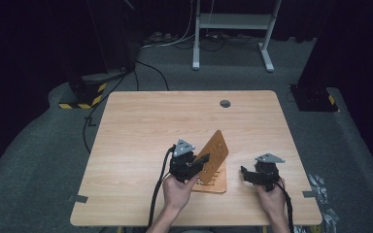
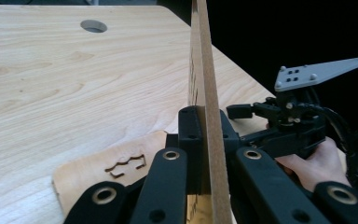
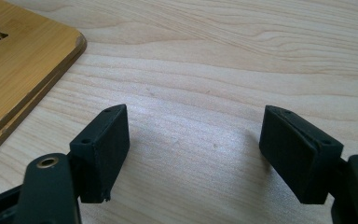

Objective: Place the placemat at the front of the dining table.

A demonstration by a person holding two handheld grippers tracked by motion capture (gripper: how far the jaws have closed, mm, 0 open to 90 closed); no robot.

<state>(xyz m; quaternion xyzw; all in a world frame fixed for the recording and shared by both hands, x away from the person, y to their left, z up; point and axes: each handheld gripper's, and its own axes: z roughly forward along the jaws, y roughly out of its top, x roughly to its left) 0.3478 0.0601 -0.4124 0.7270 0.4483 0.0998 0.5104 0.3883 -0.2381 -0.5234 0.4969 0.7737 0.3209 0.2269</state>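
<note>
Although the wooden table (image 1: 141, 131) is broad and mostly bare, the work sits at its near edge, slightly right of centre. A thin brown board (image 1: 214, 149) with cut-out shapes is lifted there, tilted up on edge over a second, paler board (image 1: 213, 183) that lies flat beneath it. The left gripper (image 2: 204, 135) has its jaws clamped on the raised board's near edge, one pad on each face. The board looks stiff, light and flat, probably thin plywood or hardboard; its smooth faces could slip, and a grip so close to one edge lets it swing, so a hold nearer the middle of an edge would likely steady it. The cut-outs may weaken it against bending. To the right, the right gripper (image 3: 193, 140) rests low over bare table with its jaws spread wide and nothing between them.
</note>
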